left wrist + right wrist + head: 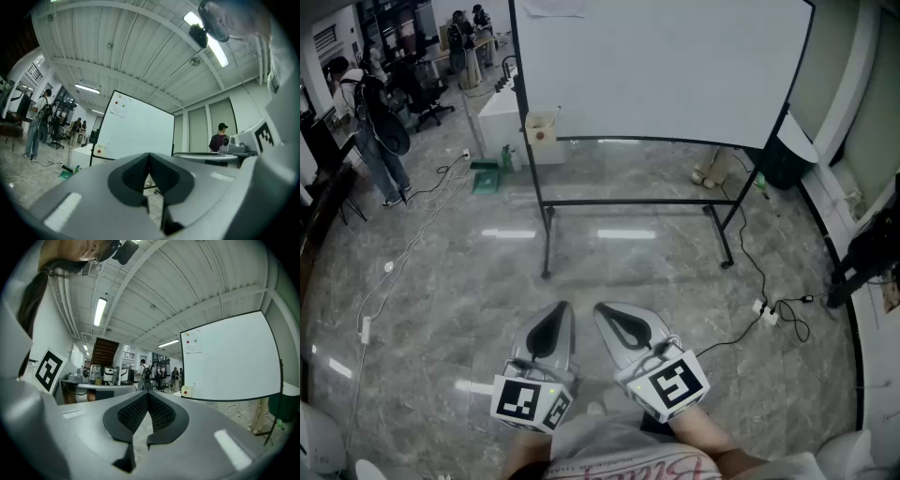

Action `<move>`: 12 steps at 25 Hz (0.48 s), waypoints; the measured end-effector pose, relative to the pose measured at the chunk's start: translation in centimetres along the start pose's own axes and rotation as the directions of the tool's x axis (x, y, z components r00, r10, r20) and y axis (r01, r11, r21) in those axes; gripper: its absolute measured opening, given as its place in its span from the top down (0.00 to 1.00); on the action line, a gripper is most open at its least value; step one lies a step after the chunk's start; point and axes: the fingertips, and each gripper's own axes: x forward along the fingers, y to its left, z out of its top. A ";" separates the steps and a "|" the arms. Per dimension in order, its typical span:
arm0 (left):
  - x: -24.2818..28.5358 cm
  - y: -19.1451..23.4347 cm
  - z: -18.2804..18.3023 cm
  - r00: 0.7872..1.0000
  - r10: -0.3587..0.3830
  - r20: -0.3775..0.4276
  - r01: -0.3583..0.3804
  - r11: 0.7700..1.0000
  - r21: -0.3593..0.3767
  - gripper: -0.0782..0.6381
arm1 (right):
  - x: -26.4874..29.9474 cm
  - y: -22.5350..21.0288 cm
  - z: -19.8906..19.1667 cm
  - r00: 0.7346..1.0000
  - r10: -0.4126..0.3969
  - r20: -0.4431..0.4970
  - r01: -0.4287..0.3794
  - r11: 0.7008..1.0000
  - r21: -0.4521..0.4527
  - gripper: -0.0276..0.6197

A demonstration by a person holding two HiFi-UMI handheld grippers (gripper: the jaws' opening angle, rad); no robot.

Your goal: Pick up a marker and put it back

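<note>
A large whiteboard (661,66) stands on a black wheeled frame a few steps ahead. A small cream holder box (541,127) with a red dot hangs at its lower left corner; a thin stick pokes up from it, too small to identify. Both grippers are held low and close to the body, side by side, pointing toward the board. My left gripper (557,309) is shut with nothing between its jaws, and my right gripper (604,310) is shut and empty too. The left gripper view shows closed pads (140,171) and the board (136,133). The right gripper view shows closed pads (159,411), the board (229,357) and the box (186,391).
Cables and a power strip (766,315) lie on the marble floor at the right. A black bin (783,159) stands behind the board's right end, a white cabinet (502,122) and a green item (485,178) at its left. People stand far left (373,131).
</note>
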 end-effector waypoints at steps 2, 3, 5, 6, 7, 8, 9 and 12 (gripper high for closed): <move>-0.4 -0.1 -0.1 1.000 0.004 -0.001 -0.004 1.000 -0.009 0.89 | -0.4 0.7 -0.2 1.000 0.010 -0.013 -0.010 1.000 -0.007 0.95; -0.6 -0.2 -0.2 1.000 0.005 -0.001 -0.005 1.000 -0.012 0.89 | -0.5 1.1 -0.2 1.000 0.015 -0.018 -0.015 1.000 -0.008 0.95; -0.8 -0.3 -0.3 1.000 0.005 -0.002 -0.005 1.000 -0.016 0.89 | -0.7 1.4 -0.4 0.999 0.019 -0.025 -0.019 1.000 -0.005 0.95; -0.9 -0.4 -0.4 1.000 0.003 -0.002 -0.003 1.000 -0.017 0.89 | -0.8 1.4 -0.4 1.000 0.017 -0.026 -0.017 1.000 -0.003 0.95; -0.9 -0.5 -0.4 1.000 -0.001 -0.001 0.001 1.000 -0.017 0.89 | -0.9 1.3 -0.4 1.000 0.013 -0.027 -0.013 1.000 -0.002 0.95; -0.8 -0.6 -0.4 1.000 -0.004 0.000 0.004 1.000 -0.017 0.89 | -0.9 1.2 -0.4 1.000 0.008 -0.028 -0.009 1.000 -0.004 0.95; -0.7 -0.7 -0.4 1.000 -0.006 0.000 0.006 1.000 -0.018 0.89 | -0.9 1.0 -0.4 1.000 0.006 -0.030 -0.006 1.000 -0.006 0.95; 0.1 -0.5 -0.5 1.000 -0.001 -0.004 0.000 1.000 -0.023 0.89 | -0.6 0.3 -0.4 0.999 0.014 -0.041 -0.015 1.000 -0.016 0.95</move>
